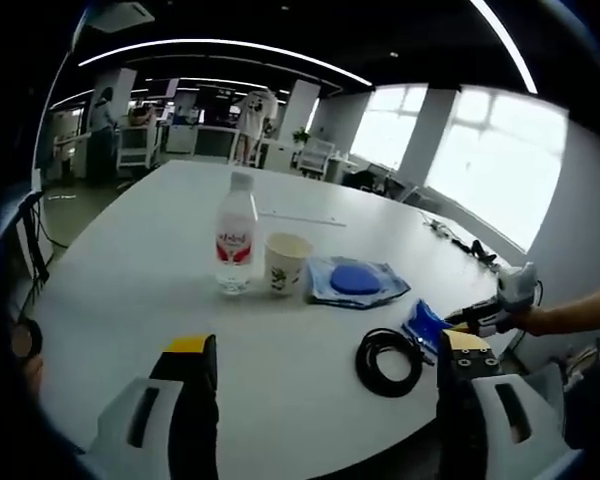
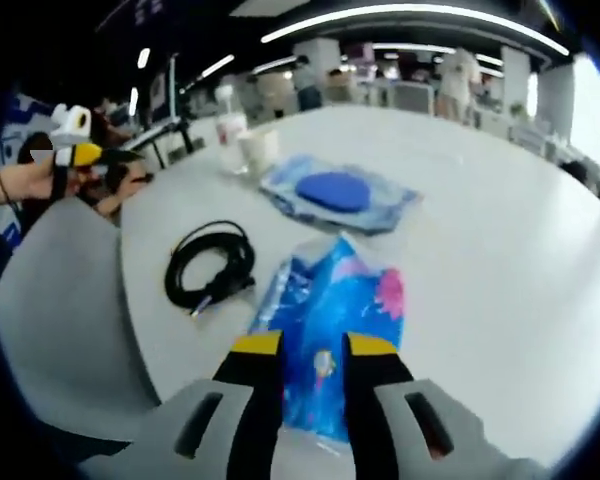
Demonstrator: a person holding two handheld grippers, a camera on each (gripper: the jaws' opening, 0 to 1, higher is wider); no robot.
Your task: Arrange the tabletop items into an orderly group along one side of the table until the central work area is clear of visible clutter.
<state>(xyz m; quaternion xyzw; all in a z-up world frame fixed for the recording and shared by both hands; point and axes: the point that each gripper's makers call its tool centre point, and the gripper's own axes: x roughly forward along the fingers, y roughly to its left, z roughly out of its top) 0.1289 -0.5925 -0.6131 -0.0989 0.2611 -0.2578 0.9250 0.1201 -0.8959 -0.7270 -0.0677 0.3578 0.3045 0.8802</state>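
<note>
A round white table [image 1: 130, 290] carries a clear water bottle [image 1: 237, 235] with a red label, a paper cup [image 1: 286, 262] and a flat blue pouch [image 1: 355, 280] in a row. In front of them lies a coiled black cable [image 1: 388, 360]. My left gripper [image 1: 328, 345] hovers above the near table edge, jaws wide open and empty. My right gripper [image 2: 312, 345] is shut on a blue plastic packet [image 2: 335, 295] that rests on the table beside the cable [image 2: 212, 265]. The right gripper [image 1: 452, 320] comes in from the right in the left gripper view, gripping the packet [image 1: 423, 325].
A grey chair back [image 2: 60, 320] stands against the table edge near the cable. The left gripper [image 2: 95, 158] shows far left, held by a hand. Bottle [image 2: 230, 120], cup [image 2: 257, 150] and pouch [image 2: 340, 195] lie beyond. Desks, chairs and people fill the office behind.
</note>
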